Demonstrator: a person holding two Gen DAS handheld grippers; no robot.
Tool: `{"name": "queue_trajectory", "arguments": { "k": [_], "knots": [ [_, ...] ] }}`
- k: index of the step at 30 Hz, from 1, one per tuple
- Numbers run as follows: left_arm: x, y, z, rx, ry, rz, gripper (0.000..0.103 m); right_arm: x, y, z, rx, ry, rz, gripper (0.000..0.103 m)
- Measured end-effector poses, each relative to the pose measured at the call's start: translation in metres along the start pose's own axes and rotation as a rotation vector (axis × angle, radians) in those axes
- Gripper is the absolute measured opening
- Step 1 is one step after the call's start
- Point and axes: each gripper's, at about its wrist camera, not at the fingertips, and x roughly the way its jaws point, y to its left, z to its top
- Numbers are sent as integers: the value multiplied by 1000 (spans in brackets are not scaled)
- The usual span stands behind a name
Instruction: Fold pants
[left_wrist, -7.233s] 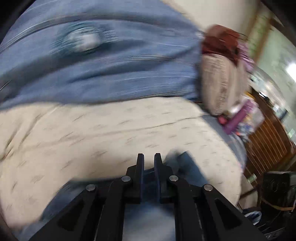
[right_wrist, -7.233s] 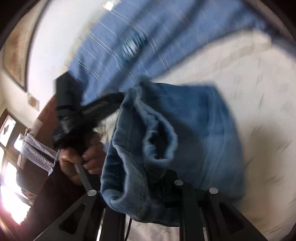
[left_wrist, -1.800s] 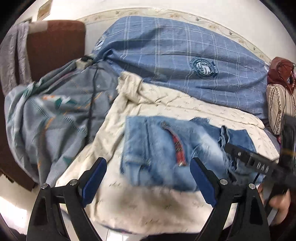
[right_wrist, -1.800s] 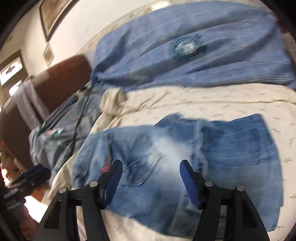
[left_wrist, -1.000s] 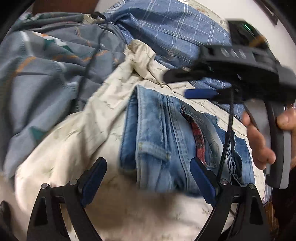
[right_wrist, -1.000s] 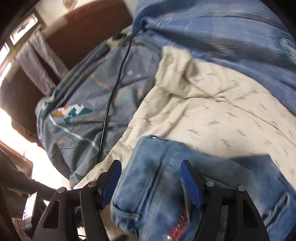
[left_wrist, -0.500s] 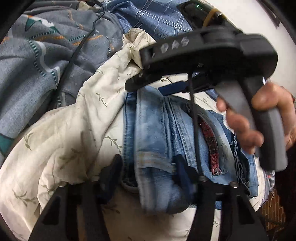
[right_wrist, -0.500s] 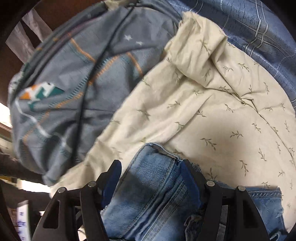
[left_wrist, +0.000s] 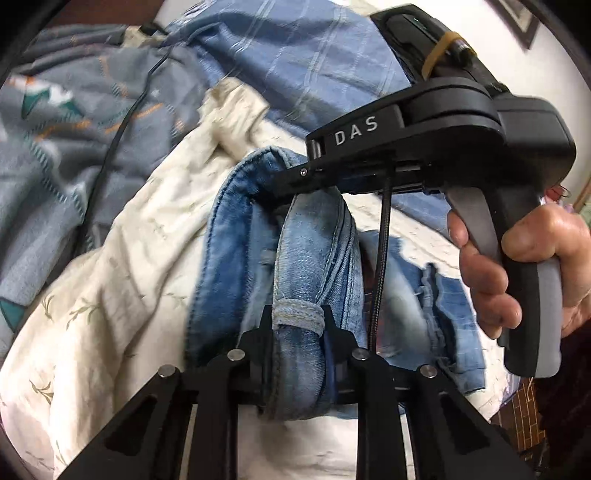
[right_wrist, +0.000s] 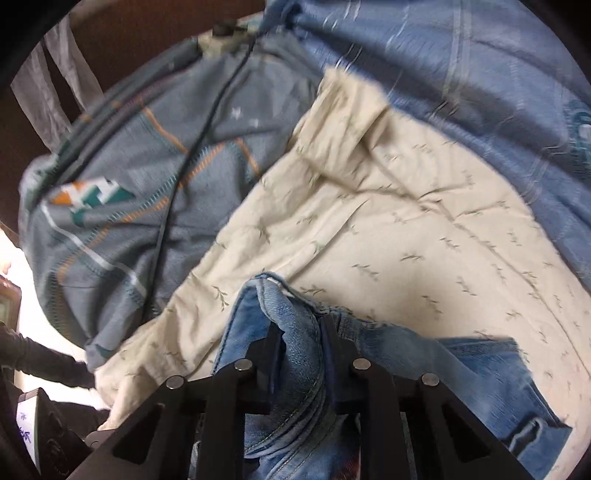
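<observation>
Left wrist view: left gripper (left_wrist: 298, 325) is clamped on the jeans (left_wrist: 314, 258) waistband nearest the lens; right gripper (right_wrist: 300, 338) is clamped further along. Jeans are bunched on the cream sheet (right_wrist: 406, 229). Next fold judged: both ends carried across together.
</observation>
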Motion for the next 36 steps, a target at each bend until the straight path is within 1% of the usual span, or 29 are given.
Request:
{"name": "queue_trajectory", "arguments": {
  "k": [3, 5, 7, 8, 9, 12, 14, 15, 20, 22, 23, 25, 27, 28, 29, 30, 31, 32, 33, 35, 36],
  "knots": [
    [-8, -18, 4, 32, -14, -16, 22, -29, -13, -4, 46, -81, 11, 20],
    [-17, -35, 6, 65, -26, -37, 21, -50, -21, -12, 82, -130, 20, 20],
    [-18, -52, 8, 104, -33, -42, 21, -75, -35, -23, 132, -189, 36, 20],
    [-19, -64, 9, 129, -35, -48, 21, -88, -45, -32, 163, -221, 46, 20],
    [-20, -76, 9, 152, -36, -54, 21, -93, -52, -34, 181, -241, 53, 20],
    [-22, -115, 9, 237, -41, -68, 21, -126, -84, -60, 267, -325, 80, 20],
    [-21, -144, 6, 293, -38, -89, 21, -143, -104, -76, 310, -365, 91, 20],
    [-18, -158, 5, 318, -32, -98, 21, -153, -118, -87, 342, -391, 95, 20],
    [3, -225, -11, 435, 18, -141, 21, -181, -180, -135, 471, -466, 116, 19],
    [16, -250, -21, 479, 49, -168, 17, -192, -206, -158, 525, -504, 103, 17],
    [24, -261, -26, 504, 62, -172, 17, -197, -220, -169, 551, -519, 105, 17],
    [44, -281, -37, 557, 89, -168, 17, -204, -248, -190, 613, -542, 118, 16],
    [54, -294, -47, 605, 118, -140, 17, -204, -271, -208, 653, -535, 108, 17],
    [54, -297, -51, 631, 119, -133, 17, -202, -281, -218, 670, -523, 99, 17],
    [48, -296, -54, 645, 112, -136, 17, -200, -289, -227, 691, -514, 116, 17],
    [42, -293, -54, 654, 105, -136, 18, -197, -298, -237, 720, -504, 180, 20],
    [34, -287, -54, 662, 98, -132, 21, -194, -306, -248, 752, -493, 266, 20],
    [25, -280, -53, 660, 91, -132, 27, -191, -310, -257, 769, -486, 320, 20],
    [18, -270, -48, 650, 79, -133, 30, -187, -312, -264, 775, -478, 356, 21],
    [2, -245, -34, 604, 43, -120, 51, -181, -306, -275, 758, -466, 413, 22],
    [1, -233, -25, 577, 25, -102, 54, -176, -301, -279, 752, -452, 456, 25]
  ]
}}
